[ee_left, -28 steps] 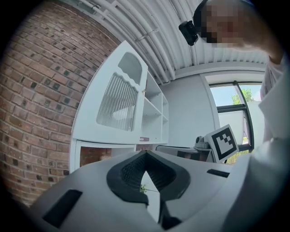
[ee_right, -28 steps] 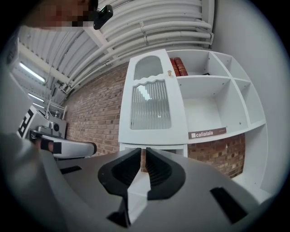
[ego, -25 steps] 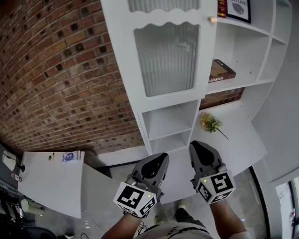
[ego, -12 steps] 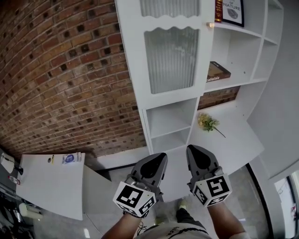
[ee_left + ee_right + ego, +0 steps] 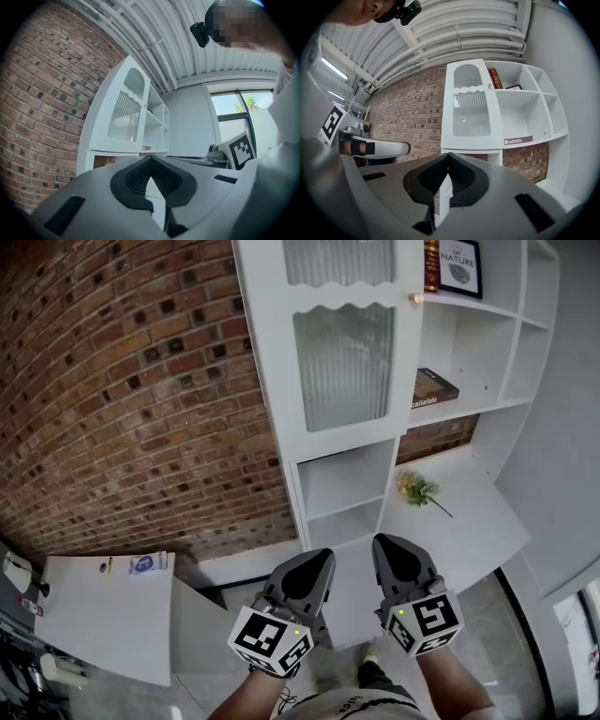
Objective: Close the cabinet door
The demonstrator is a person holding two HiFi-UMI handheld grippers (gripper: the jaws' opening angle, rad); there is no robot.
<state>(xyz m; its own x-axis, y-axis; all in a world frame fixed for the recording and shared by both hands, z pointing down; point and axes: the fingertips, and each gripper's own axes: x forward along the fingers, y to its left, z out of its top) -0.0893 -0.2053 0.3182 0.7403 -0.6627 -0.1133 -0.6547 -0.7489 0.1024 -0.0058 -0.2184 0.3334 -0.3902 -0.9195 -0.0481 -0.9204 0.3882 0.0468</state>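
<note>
The cabinet door [image 5: 342, 362], white with a ribbed glass pane, lies flat against the cabinet front. Its small knob [image 5: 415, 299] sits at the right edge, beside the open shelves [image 5: 469, 343]. Both tools hang side by side well below it — the left tool [image 5: 317, 559] and right tool [image 5: 388, 545] each have jaws together, nothing between them.

Our left gripper [image 5: 322, 556] and right gripper [image 5: 383, 542] are grey shells with black ribbed pads [image 5: 432, 176]; each carries a black-and-white marker cube [image 5: 272, 641].
</note>
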